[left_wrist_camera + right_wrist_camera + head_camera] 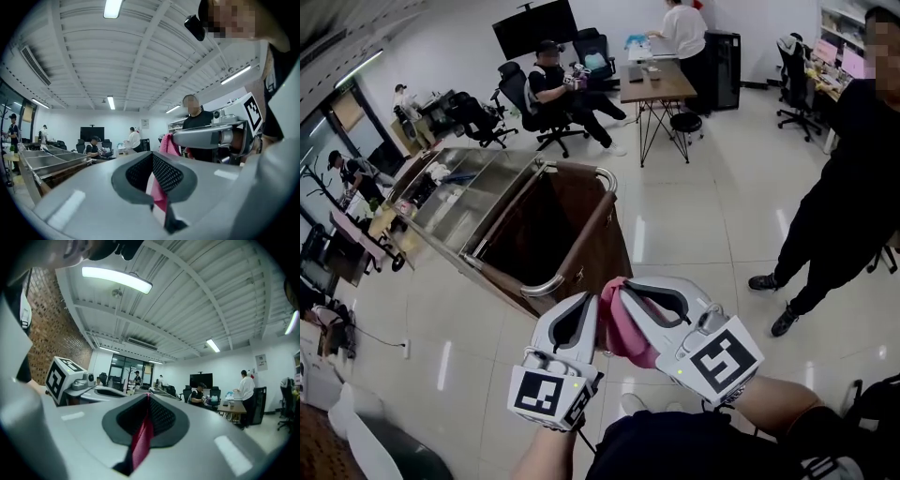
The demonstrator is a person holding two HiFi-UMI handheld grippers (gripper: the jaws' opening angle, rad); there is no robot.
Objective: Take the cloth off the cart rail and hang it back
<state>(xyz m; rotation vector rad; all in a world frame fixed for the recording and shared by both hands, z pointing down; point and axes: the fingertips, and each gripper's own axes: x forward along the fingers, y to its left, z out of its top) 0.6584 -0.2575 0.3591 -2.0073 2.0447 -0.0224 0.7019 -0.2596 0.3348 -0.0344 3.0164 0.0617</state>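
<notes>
Room: open office with a glossy white floor; ceiling strip lights show in both gripper views.

Item 1, left gripper: jaws pressed together on an edge of the pink cloth. A pink-and-white fold shows in the slit between them.

Item 2, right gripper: just beside the left gripper, on its right. Its jaws are likewise clamped on the cloth, with a red-pink strip running down between the pads.

Item 3, cloth: bunched between the two grippers and held in the air by both. It is clear of the cart rail, which lies just ahead of the left gripper's tips.

Item 4, cart: brown side panels with steel trays on top, ahead and to the left of both grippers.

Item 5, persons: one in black stands to the right of the right gripper. A seated person and a person standing at a table are both far ahead.

Item 6, wall screen: beyond the seated person.
</notes>
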